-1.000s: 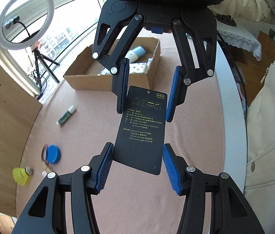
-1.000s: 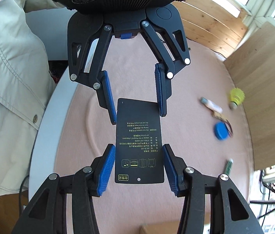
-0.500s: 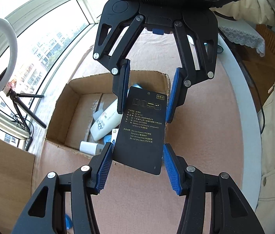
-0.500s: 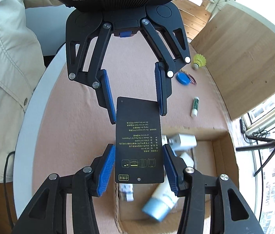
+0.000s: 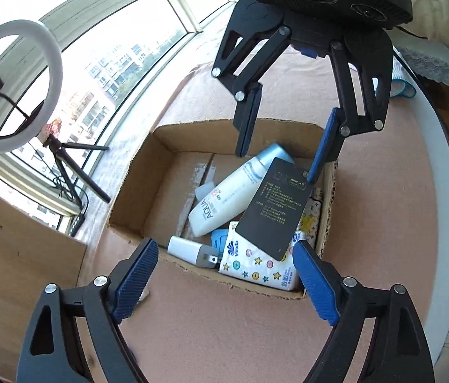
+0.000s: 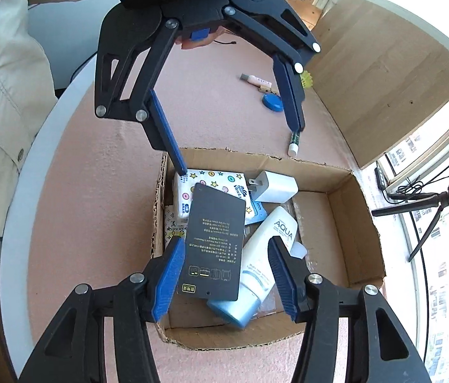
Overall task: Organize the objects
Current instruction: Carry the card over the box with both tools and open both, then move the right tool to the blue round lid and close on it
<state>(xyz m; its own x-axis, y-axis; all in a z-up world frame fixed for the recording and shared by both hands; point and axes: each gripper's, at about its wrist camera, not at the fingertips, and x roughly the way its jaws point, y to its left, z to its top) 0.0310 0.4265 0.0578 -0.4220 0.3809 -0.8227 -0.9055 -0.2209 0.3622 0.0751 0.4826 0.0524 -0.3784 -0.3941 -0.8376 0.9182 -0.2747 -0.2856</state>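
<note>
A black card with printed text (image 5: 274, 210) (image 6: 215, 245) hangs tilted over the open cardboard box (image 5: 148, 172) (image 6: 345, 191). My left gripper (image 5: 224, 274) (image 6: 240, 151) is opening, its blue pads well clear of the card. My right gripper (image 6: 226, 245) (image 5: 275, 167) is opening too. The card's edge leans on one of its pads (image 6: 170, 271), and a gap shows at the other pad. In the box lie a white AQUA bottle (image 5: 224, 198) (image 6: 266, 255), a starred tissue pack (image 5: 256, 268) (image 6: 211, 182) and a white charger (image 5: 189, 250) (image 6: 275, 186).
On the pink tabletop beyond the box lie a blue lid (image 6: 272, 102), a glue stick (image 6: 294, 142), a yellow shuttlecock (image 6: 305, 79) and a small tube (image 6: 256, 79). A wooden panel (image 6: 384, 73) and a ring light on a tripod (image 5: 11, 86) stand beside the table. A person's beige jacket (image 6: 1, 63) is close by.
Both grippers carried the card from bare tabletop to over the box. The left jaws have spread wide and let go. The right jaws have widened slightly and the card has tilted.
</note>
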